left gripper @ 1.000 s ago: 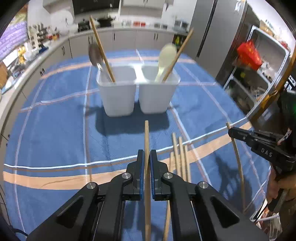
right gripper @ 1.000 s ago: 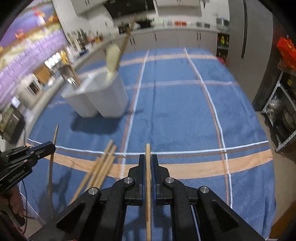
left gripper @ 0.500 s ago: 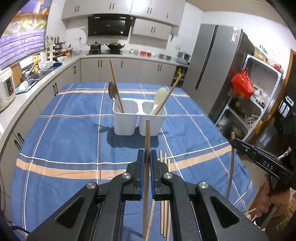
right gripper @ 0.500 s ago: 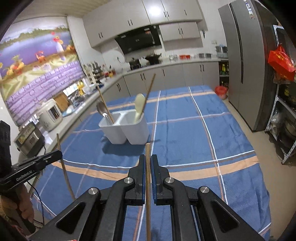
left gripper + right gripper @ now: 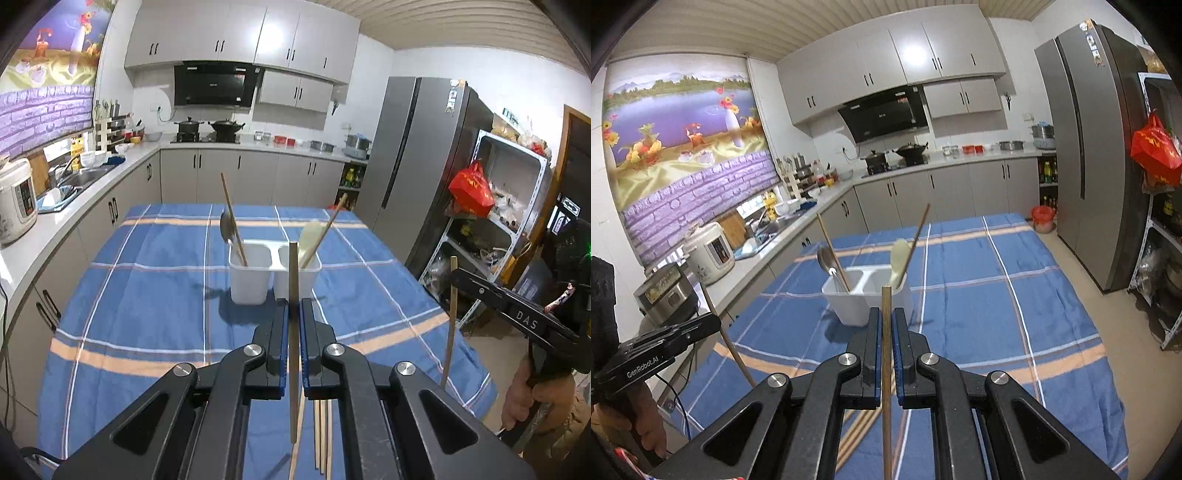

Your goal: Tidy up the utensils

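A white two-compartment holder (image 5: 255,277) stands mid-table on the blue cloth; it also shows in the right wrist view (image 5: 849,299). Its left compartment holds a metal spoon (image 5: 227,229) and a chopstick, its right a pale spoon (image 5: 308,236) and a chopstick. My left gripper (image 5: 293,314) is shut on a wooden chopstick (image 5: 293,280), held upright above the table's near edge. My right gripper (image 5: 885,325) is shut on another chopstick (image 5: 886,314), also upright. Several loose chopsticks (image 5: 321,435) lie on the cloth below the left gripper; they also show in the right wrist view (image 5: 864,424).
The table (image 5: 147,295) with a blue checked cloth fills the middle. A kitchen counter with a rice cooker (image 5: 14,199) runs along the left. A fridge (image 5: 417,166) and a metal shelf (image 5: 509,206) stand to the right.
Both grippers have risen and tilted up from the table, each with its chopstick in it. The holder now sits lower and farther off in both views.
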The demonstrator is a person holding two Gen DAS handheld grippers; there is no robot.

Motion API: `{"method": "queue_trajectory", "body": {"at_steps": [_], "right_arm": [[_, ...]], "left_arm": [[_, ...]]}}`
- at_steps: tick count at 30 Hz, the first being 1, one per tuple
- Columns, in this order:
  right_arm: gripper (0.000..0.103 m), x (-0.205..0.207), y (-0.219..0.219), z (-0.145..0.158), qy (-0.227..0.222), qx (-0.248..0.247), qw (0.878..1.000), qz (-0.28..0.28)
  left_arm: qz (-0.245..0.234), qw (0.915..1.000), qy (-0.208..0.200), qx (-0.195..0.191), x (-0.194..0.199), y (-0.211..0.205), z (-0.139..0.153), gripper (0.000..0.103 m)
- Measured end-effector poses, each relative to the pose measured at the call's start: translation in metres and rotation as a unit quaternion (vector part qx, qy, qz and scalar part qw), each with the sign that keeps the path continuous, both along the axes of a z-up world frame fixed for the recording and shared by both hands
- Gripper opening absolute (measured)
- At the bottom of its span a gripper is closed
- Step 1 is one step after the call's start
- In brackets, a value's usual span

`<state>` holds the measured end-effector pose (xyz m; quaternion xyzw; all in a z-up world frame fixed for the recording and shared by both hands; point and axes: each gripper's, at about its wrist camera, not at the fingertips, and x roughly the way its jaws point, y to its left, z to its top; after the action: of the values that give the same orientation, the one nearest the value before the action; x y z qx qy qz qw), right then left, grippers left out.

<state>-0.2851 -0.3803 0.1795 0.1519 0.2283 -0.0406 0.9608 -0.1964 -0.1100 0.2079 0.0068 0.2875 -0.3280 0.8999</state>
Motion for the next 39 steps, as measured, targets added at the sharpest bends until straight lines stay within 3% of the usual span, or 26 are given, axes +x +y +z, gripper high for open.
{"method": "queue_trajectory", "body": {"at_steps": [9,16,19,27,31,39], "right_arm": [[0.005,0.043,-0.006,0.040,-0.050,0.003,0.999,-0.002],[0.005,0.103,-0.011,0.081,-0.117,-0.004,0.993,-0.023],[0.006,0.139,-0.013,0.087,-0.131,-0.009,0.991,-0.035],[0.006,0.232,-0.014,0.072,-0.136,-0.061,0.985,-0.088],[0.006,0.266,-0.014,0.049,-0.106,-0.079,0.986,-0.096],[0.006,0.278,-0.024,-0.002,-0.043,-0.059,0.993,-0.088]], "left_arm": [[0.001,0.9993,-0.016,-0.033,0.043,-0.004,0.040,0.005],[0.023,0.9965,-0.072,-0.036,0.106,-0.035,0.075,0.005],[0.031,0.9961,-0.075,-0.034,0.141,-0.050,0.077,0.005],[0.047,0.9974,-0.050,-0.021,0.218,-0.082,0.045,0.005],[0.042,0.9986,-0.029,-0.012,0.244,-0.094,0.023,0.005],[0.026,0.9995,-0.008,0.013,0.255,-0.109,-0.009,0.005]]}}
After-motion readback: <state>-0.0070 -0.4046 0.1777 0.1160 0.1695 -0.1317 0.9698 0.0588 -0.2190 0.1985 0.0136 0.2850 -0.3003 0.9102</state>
